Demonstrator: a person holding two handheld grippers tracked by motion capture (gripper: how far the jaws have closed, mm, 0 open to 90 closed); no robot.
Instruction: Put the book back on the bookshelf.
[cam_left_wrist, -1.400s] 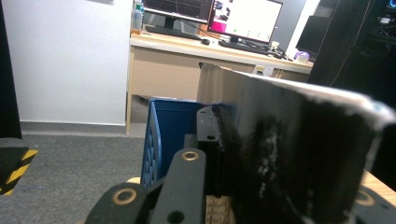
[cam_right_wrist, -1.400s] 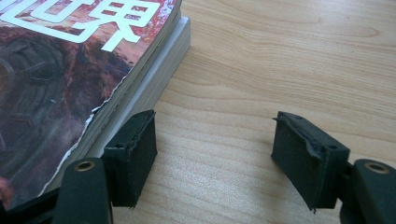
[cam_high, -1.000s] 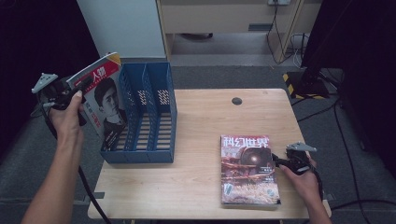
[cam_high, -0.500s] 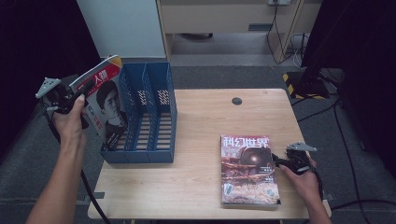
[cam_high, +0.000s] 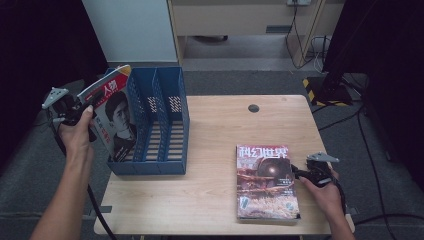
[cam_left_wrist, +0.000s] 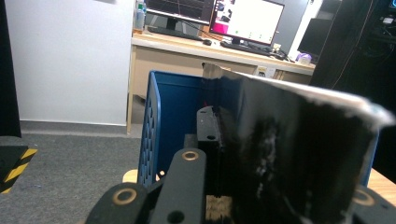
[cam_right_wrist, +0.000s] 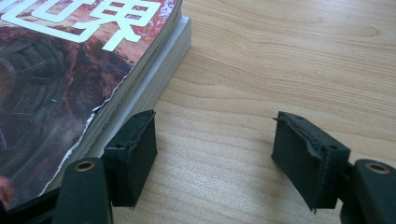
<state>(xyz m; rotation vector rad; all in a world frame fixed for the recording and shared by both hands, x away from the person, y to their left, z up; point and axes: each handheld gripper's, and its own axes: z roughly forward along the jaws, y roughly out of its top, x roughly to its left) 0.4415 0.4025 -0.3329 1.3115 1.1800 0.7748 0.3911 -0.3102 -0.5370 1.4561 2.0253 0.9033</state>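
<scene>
Table (cam_high: 215, 150): magazine (cam_high: 112, 117) pinched in left claw (cam_high: 82, 107), over rack (cam_high: 160, 120).

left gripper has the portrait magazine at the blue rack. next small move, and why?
Probably lower the portrait magazine further into the leftmost slot of the blue rack. The left gripper clamps its upper edge, and it leans tilted with its bottom end low in that slot, not yet upright. The right gripper sits open beside the magazine stack on the table.
</scene>
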